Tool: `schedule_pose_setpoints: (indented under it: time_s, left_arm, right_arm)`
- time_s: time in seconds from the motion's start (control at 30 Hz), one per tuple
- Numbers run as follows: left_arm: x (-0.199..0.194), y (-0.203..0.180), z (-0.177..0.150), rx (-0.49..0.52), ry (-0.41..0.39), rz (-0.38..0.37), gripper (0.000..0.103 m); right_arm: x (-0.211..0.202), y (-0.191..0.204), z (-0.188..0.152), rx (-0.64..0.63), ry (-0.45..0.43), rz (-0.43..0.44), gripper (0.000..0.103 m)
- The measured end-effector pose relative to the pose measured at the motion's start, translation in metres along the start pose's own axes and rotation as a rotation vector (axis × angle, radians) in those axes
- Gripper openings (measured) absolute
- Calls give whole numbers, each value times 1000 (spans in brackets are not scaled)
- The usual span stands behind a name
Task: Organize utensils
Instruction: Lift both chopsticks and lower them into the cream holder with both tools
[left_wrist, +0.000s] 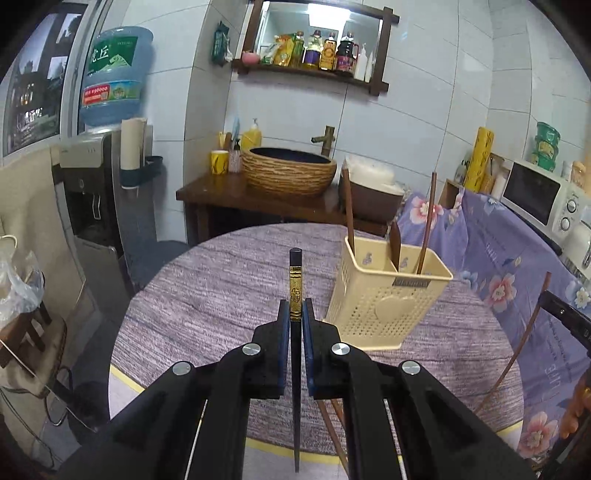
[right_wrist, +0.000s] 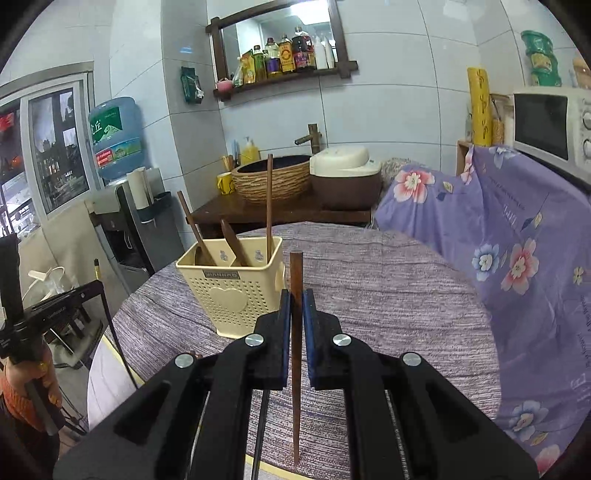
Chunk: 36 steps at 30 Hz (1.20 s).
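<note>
My left gripper (left_wrist: 295, 310) is shut on a black chopstick (left_wrist: 295, 280) with a gold band, held upright above the round table, left of the cream utensil holder (left_wrist: 384, 299). My right gripper (right_wrist: 296, 301) is shut on a brown wooden chopstick (right_wrist: 296, 273), held upright just right of the utensil holder (right_wrist: 232, 291). The holder stands upright and holds brown wooden utensils (right_wrist: 269, 206) in its compartments. Another brown chopstick (left_wrist: 334, 421) and a black one (right_wrist: 260, 424) lie on the table under the grippers.
The round table (left_wrist: 221, 295) has a purple-grey cloth. A floral purple cloth (right_wrist: 517, 229) covers furniture on the right, with a microwave (right_wrist: 554, 125) on it. Behind stand a wooden counter with a woven basin (right_wrist: 273, 177), a rice cooker (right_wrist: 343, 173) and a water dispenser (left_wrist: 96, 177).
</note>
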<state>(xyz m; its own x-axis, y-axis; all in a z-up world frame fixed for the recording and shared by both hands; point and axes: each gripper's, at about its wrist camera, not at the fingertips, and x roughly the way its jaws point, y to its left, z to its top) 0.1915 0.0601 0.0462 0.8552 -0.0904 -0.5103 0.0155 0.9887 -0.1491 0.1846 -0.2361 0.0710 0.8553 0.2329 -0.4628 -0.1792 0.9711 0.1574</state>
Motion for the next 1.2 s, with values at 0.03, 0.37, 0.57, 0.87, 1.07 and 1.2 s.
schedule_pose_setpoints:
  time_s: [0.03,0.37,0.57,0.87,1.07,1.2]
  left_arm:
    - [-1,0,0,-1,-3,-1,8]
    - [1,-1,3,8,-13,-7,8]
    - [-1,1,4,8,-22,-11,8]
    - [-12,-2,30,23,-67,-32,8]
    - [-36,-16,87,27,-143,-104,8]
    - [-48,-32,131,21,-218,-139,8]
  right_arm:
    - [-2,1,1,-4,-2,-1,8]
    - [-2,5,3,-11,2,-5,8]
    - [-3,6,2,-14,0,-5,8]
    - [-6,16,28,-44,-28,18,8]
    - [-14,36,92,-80,-111,49,8]
    - [-17,52,144,-93,-179,56,8]
